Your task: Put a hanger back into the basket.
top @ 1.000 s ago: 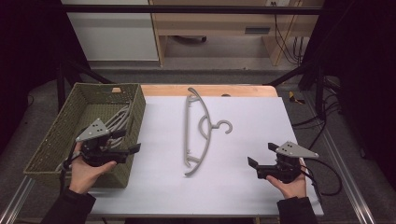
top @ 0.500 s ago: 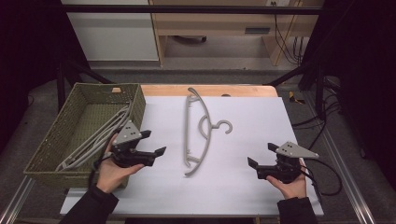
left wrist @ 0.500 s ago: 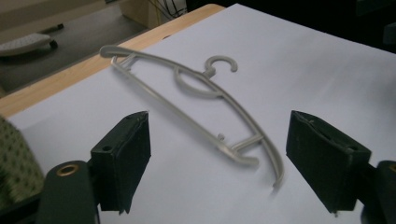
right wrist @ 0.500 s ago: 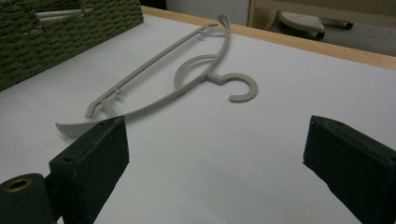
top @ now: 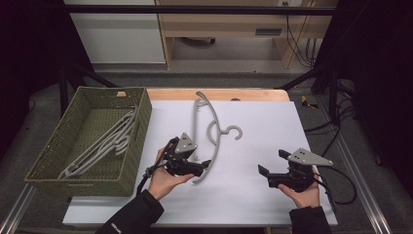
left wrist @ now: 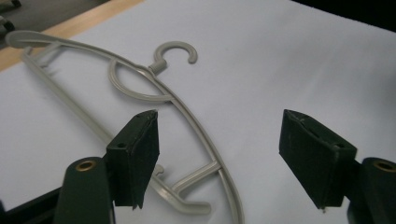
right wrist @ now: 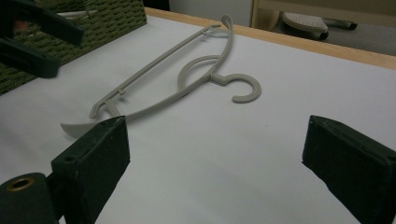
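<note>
Green basket (top: 51, 156) holds grey hangers (top: 100, 146); both hand-held grippers spread, left (top: 202, 165) narrowing

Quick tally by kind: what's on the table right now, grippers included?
Grey hangers: 3, one on the white sheet, two in the basket
Green woven basket: 1
Grippers: 2, left gripper, right gripper
Total: 6
</note>
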The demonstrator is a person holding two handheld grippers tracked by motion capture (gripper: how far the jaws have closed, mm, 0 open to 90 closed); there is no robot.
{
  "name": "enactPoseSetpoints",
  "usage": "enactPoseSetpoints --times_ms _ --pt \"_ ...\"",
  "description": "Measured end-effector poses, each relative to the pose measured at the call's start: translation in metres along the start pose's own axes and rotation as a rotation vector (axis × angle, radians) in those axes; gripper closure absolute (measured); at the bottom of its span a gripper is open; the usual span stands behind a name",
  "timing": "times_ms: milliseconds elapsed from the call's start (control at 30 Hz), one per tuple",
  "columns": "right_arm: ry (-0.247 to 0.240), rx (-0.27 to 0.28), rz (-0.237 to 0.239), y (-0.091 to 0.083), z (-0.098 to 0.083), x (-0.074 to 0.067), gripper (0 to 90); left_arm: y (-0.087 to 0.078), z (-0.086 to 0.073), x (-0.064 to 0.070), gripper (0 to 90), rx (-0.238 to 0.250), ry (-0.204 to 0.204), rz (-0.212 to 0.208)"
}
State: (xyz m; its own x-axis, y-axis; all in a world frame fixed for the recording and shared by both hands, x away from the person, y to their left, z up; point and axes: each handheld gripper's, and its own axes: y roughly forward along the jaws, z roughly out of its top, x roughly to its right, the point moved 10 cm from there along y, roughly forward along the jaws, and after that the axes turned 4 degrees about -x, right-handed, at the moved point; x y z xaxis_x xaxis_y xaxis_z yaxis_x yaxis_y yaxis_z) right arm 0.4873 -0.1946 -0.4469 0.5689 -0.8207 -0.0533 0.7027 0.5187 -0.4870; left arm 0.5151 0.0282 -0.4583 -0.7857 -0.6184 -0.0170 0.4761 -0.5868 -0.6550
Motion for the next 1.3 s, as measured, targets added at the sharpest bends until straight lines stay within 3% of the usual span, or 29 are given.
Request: enactPoseSetpoints --times_ms 100,200,300,333,633,733,867,967,1300 --pt "0.004 0.001 0.002 0.000 0.000 -0.001 8.0 0.014 -0.004 0.003 32.9 -0.020 -0.004 -0.004" --pt "-0.002 -0.001 0.000 0.000 0.000 0.000 8.1 0.039 -0.011 0.007 37.7 -0.057 -0.039 -0.024" --pt "0.000 -0.005 0.001 0.001 -0.001 -0.001 8.2 0.049 -0.014 0.008 41.9 -0.073 -0.032 -0.015" --pt "0.004 -0.003 0.003 0.001 0.000 -0.001 8.2 0.059 -0.019 0.006 43.2 -0.100 -0.038 -0.003" --pt "-0.001 -0.010 0.001 0.002 -0.001 -0.002 8.4 0.086 -0.037 0.002 54.3 -0.168 -0.067 0.006" --pt "-0.001 -0.011 0.000 0.002 -0.001 -0.001 8.5 0.087 -0.041 0.001 64.4 -0.186 -0.057 0.023" --pt "-0.004 -0.012 0.002 0.002 -0.001 -0.002 8.4 0.087 -0.041 0.000 69.3 -0.188 -0.058 0.037" --pt "-0.004 -0.014 0.003 0.002 -0.001 -0.002 8.4 0.087 -0.041 0.000 70.3 -0.188 -0.065 0.042" --pt "-0.002 -0.011 0.004 0.001 -0.001 -0.002 8.4 0.073 -0.052 -0.002 73.6 -0.256 -0.064 0.026"
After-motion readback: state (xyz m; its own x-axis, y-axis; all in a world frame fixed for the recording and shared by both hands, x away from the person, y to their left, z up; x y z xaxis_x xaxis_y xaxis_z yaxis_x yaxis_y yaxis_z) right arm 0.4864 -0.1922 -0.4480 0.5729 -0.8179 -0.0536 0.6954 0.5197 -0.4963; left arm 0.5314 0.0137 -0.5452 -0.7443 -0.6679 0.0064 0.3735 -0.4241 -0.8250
